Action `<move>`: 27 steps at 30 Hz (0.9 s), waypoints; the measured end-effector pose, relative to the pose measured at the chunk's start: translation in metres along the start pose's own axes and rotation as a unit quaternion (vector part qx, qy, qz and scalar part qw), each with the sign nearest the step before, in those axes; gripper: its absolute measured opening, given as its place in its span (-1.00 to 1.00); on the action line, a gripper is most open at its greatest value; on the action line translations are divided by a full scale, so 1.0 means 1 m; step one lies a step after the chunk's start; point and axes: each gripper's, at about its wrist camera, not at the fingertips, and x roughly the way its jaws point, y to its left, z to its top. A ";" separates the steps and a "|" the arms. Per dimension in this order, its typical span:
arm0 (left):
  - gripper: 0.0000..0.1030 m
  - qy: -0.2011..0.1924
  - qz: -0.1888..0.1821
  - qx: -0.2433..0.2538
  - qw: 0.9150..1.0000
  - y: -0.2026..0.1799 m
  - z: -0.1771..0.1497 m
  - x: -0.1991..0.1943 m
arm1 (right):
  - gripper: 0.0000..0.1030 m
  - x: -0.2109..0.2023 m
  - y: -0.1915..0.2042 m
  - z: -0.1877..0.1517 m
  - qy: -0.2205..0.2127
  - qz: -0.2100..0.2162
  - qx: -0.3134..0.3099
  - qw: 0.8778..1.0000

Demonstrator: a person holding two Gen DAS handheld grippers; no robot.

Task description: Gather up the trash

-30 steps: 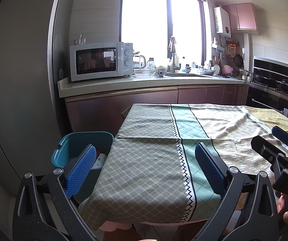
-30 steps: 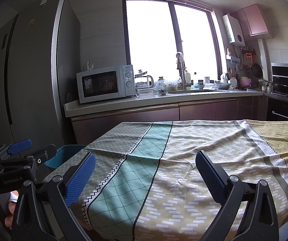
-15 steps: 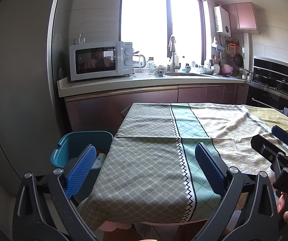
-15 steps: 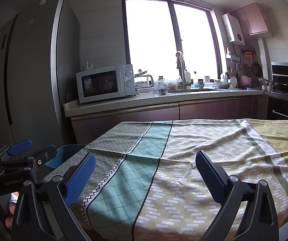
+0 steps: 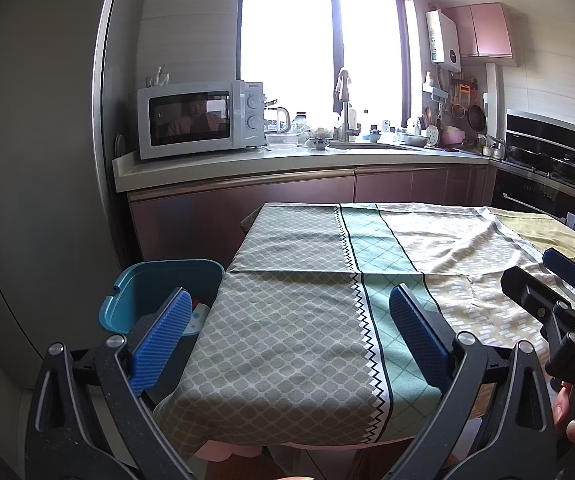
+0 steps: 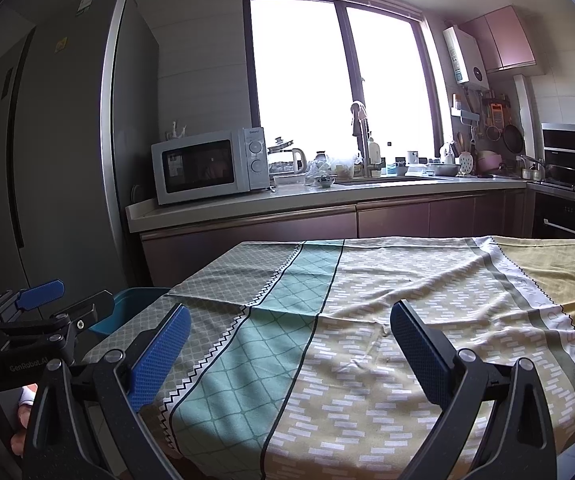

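A bare patterned tablecloth (image 6: 367, 340) covers the table, open to either gripper from the near edge to the far one. The teal bin (image 5: 155, 292) stands on the floor just beside the table's left edge, its mouth open from above, with the refrigerator (image 5: 35, 184) close behind it. A counter (image 6: 327, 200) crowded with a microwave (image 6: 207, 166) and dishes walls off the far side.

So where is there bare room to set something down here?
The tablecloth is bare from its near edge to the far edge before the cabinets. The counter is crowded from the microwave to the sink. The blue bin already holds items.
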 end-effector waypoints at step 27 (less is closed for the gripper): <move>0.89 0.006 0.000 0.002 1.000 -0.002 -0.007 0.006 | 0.88 0.002 -0.004 -0.001 0.003 0.000 0.006 1.000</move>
